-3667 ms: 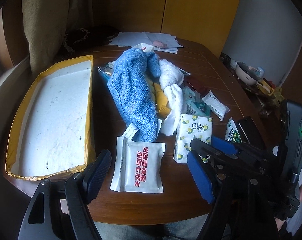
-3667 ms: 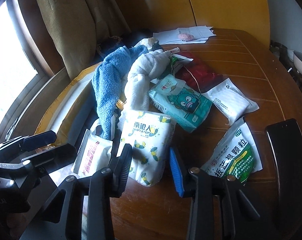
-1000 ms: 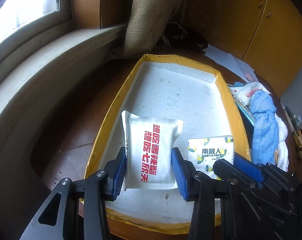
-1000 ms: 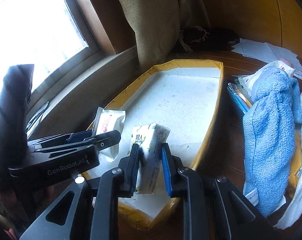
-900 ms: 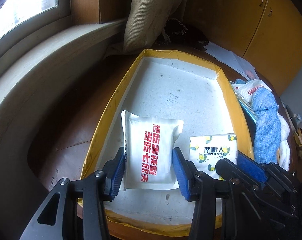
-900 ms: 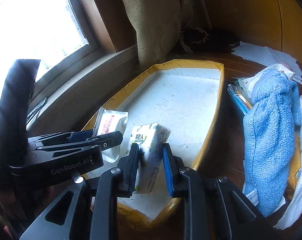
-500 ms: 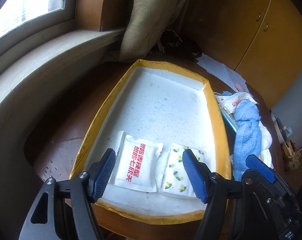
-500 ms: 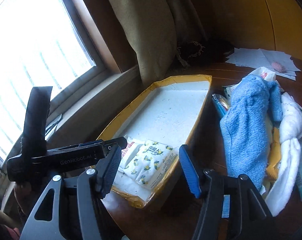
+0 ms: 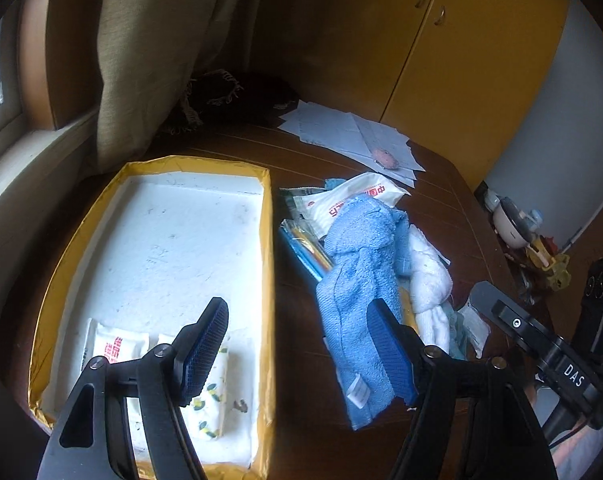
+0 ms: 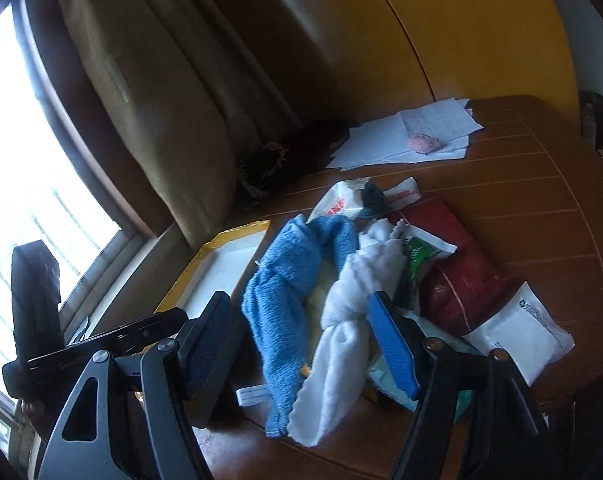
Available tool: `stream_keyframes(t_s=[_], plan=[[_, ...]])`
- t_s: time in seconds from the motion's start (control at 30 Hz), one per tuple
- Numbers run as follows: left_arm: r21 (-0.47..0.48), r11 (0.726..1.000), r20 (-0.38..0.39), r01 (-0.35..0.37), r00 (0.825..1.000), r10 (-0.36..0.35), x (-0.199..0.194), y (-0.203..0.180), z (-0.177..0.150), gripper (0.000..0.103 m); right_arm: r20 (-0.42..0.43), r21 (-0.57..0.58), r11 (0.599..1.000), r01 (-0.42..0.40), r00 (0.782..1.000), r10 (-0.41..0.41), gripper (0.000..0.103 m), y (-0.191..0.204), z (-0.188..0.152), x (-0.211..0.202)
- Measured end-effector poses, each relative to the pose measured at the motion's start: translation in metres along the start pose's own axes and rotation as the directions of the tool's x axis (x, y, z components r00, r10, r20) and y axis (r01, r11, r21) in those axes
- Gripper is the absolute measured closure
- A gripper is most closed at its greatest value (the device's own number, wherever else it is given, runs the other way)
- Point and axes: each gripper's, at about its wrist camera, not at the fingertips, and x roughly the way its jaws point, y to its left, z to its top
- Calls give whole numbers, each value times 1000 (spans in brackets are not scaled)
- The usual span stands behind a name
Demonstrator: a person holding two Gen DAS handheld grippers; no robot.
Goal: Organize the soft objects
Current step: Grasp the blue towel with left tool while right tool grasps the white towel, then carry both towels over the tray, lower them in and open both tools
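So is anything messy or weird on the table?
Yes. The blue towel and white towel lie twisted together in a heap on the wooden table, on top of loose packets, not in the yellow-edged tray. Only two small packets sit in its near corner, and the tray's edge looks crumpled.

A dark brown wooden table (image 9: 441,184) with pale inlaid lines carries everything. A shallow yellow-rimmed white foam tray (image 9: 267,264) sits on it by the window side. Just beside the tray lies a heap led by a blue terry towel (image 9: 357,280) and a knotted white towel (image 10: 361,280). Beyond the tray, a spread of white paper sheets (image 9: 341,136) lies near the table's far edge. A white plastic pouch (image 10: 521,332) lies on the far side of the heap from the tray.
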Motion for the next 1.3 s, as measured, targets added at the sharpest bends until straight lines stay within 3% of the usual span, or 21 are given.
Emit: stream_keyframes(t_s=[0.27, 0.33, 0.47, 0.57, 0.63, 0.67, 0.77, 1.03, 1.13, 1.3], plan=[[-1, 1000, -57, 10, 998, -10, 45, -23, 33, 28, -69, 76, 997, 33, 997, -28, 49, -28, 11, 41], [9, 1000, -73, 1, 997, -1, 57, -29, 38, 28, -83, 76, 996, 49, 996, -43, 59, -32, 8, 49], [14, 999, -107, 32, 994, -30, 77, -41, 44, 28, -81, 105, 994, 15, 997, -6, 62, -41, 5, 53], [24, 999, -135, 27, 991, -24, 91, -49, 39, 28, -59, 89, 996, 28, 998, -22, 64, -40, 4, 50], [18, 1000, -133, 22, 991, -19, 95, -51, 36, 37, -44, 77, 996, 39, 998, -36, 65, -37, 4, 48], [20, 1000, -124, 4, 992, -1, 95, -51, 34, 49, -37, 65, 997, 46, 998, -44, 65, -35, 4, 47], [-7, 1000, -102, 15, 995, -16, 89, -46, 32, 54, -4, 33, 996, 82, 997, -82, 65, -29, 3, 43], [-72, 994, -35, 84, 996, -86, 56, -31, 23, 55, 62, -2, 993, 115, 991, -114, 66, -21, 1, 33], [-94, 988, -9, 123, 992, -125, 33, -25, 19, 56, 88, 8, 996, 91, 992, -91, 66, -18, -1, 24], [-127, 983, 51, 136, 990, -130, -10, -5, 16, 56, 163, 26, 999, 39, 986, -43, 66, -3, -8, -8]])
